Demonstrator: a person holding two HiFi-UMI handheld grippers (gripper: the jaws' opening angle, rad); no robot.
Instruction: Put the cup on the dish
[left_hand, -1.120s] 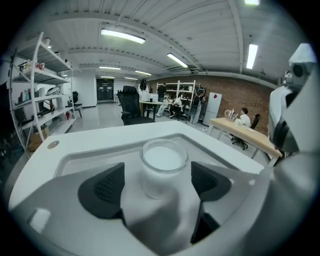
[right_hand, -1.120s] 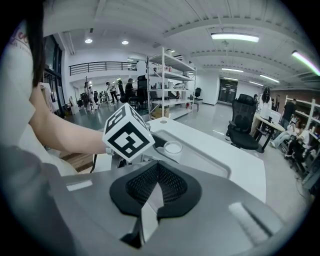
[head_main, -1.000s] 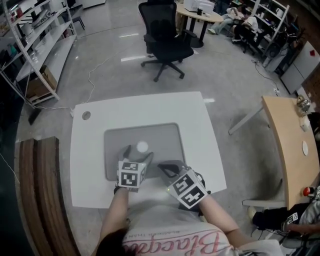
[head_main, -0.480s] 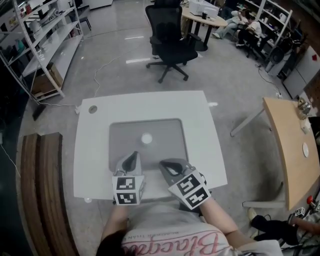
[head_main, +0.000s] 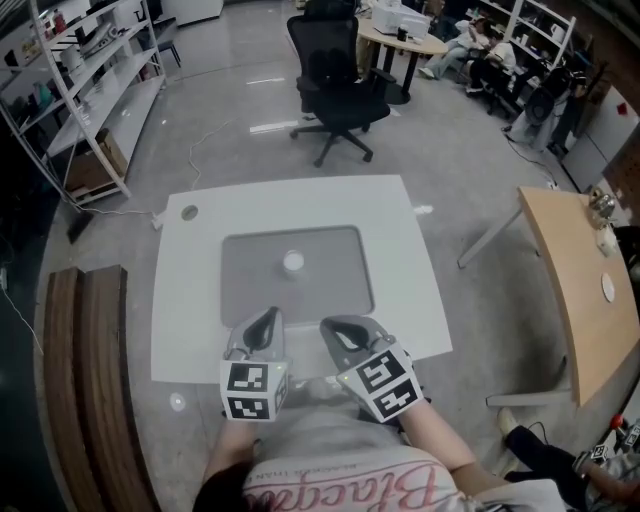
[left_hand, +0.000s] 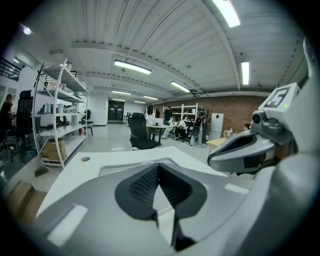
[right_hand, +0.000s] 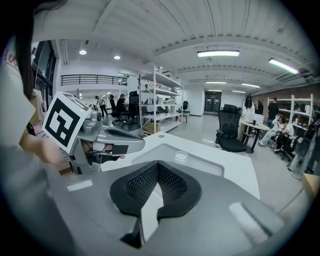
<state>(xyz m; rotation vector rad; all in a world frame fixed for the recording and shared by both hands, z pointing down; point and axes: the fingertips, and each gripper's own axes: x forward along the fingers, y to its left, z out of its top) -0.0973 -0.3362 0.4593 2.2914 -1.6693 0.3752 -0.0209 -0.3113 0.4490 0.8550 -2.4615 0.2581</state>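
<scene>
A small pale round cup (head_main: 292, 262) stands near the far middle of the grey mat (head_main: 250, 290) on the white table (head_main: 400, 260). In the right gripper view the cup (right_hand: 180, 155) looks like a shallow clear round piece; I cannot tell a dish apart from it. My left gripper (head_main: 268, 318) is at the mat's near edge, shut and empty, its jaws (left_hand: 158, 166) meeting at the tips. Beside it my right gripper (head_main: 330, 327) is also shut on nothing (right_hand: 158, 163). Both are well short of the cup.
A round grommet (head_main: 189, 212) sits at the table's far left corner. A black office chair (head_main: 335, 85) stands beyond the table. Metal shelves (head_main: 90, 80) line the left, a wooden bench (head_main: 90, 380) is at near left, and a wooden desk (head_main: 580, 290) at right.
My left gripper was open right by the cup; it has drawn back to the mat's near edge and shut. The right gripper has backed off slightly. The cup stays on the mat.
</scene>
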